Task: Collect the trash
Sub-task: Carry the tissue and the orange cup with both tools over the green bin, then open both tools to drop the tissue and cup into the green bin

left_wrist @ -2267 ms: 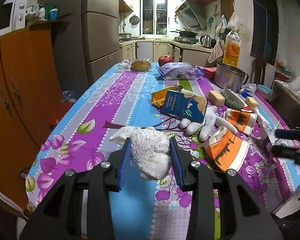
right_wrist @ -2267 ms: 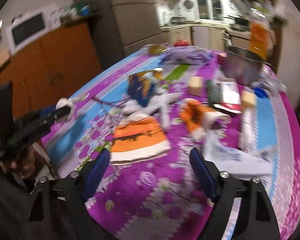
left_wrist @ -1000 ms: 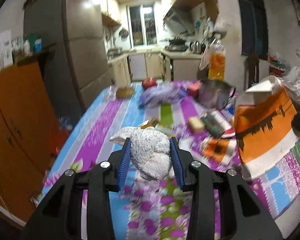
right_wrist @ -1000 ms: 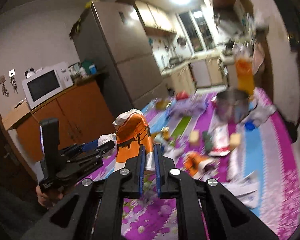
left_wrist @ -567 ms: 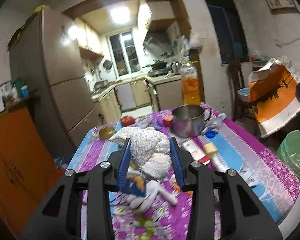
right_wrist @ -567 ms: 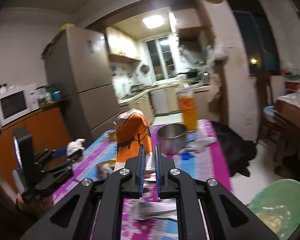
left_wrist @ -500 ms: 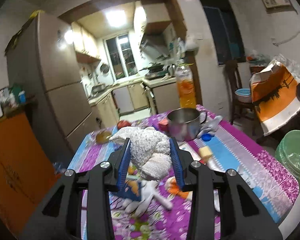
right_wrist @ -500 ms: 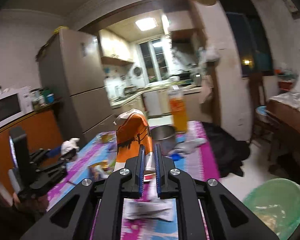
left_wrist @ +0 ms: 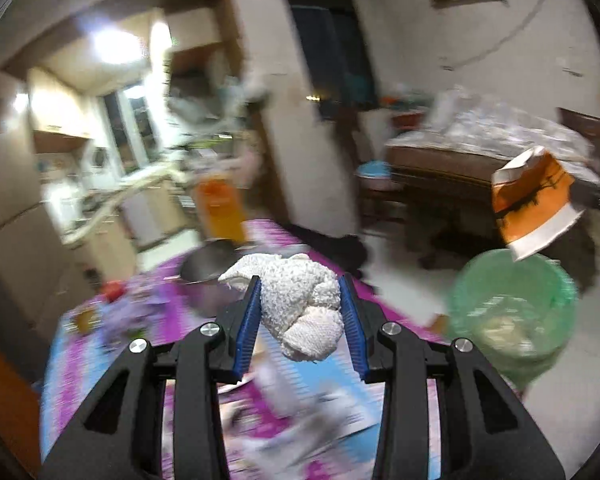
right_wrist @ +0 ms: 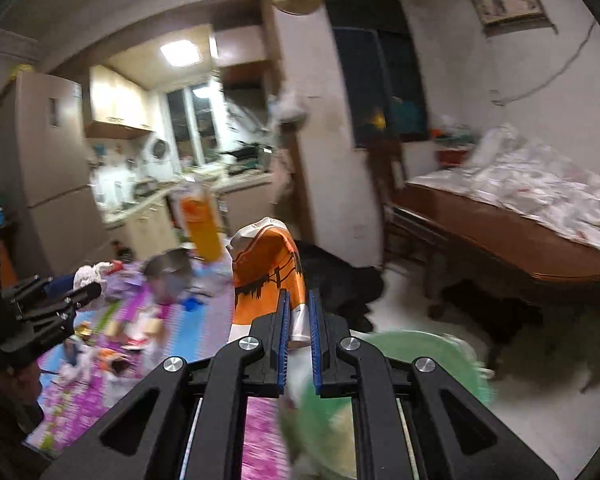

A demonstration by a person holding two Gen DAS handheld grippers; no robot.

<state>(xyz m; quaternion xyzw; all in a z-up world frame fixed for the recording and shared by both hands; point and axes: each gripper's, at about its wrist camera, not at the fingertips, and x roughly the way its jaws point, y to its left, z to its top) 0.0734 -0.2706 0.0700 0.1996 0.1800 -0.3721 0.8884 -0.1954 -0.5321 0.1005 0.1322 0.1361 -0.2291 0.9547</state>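
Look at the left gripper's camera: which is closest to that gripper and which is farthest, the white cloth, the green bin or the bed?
1. White cloth, pinched between the left gripper fingers.
2. Green bin, on the floor, lower right.
3. Bed, far right, by the wall.

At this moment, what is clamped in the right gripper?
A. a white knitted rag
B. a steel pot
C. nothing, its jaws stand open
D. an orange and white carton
D: in the right wrist view the right gripper is shut on the orange and white carton; the white knitted rag sits in the left gripper.
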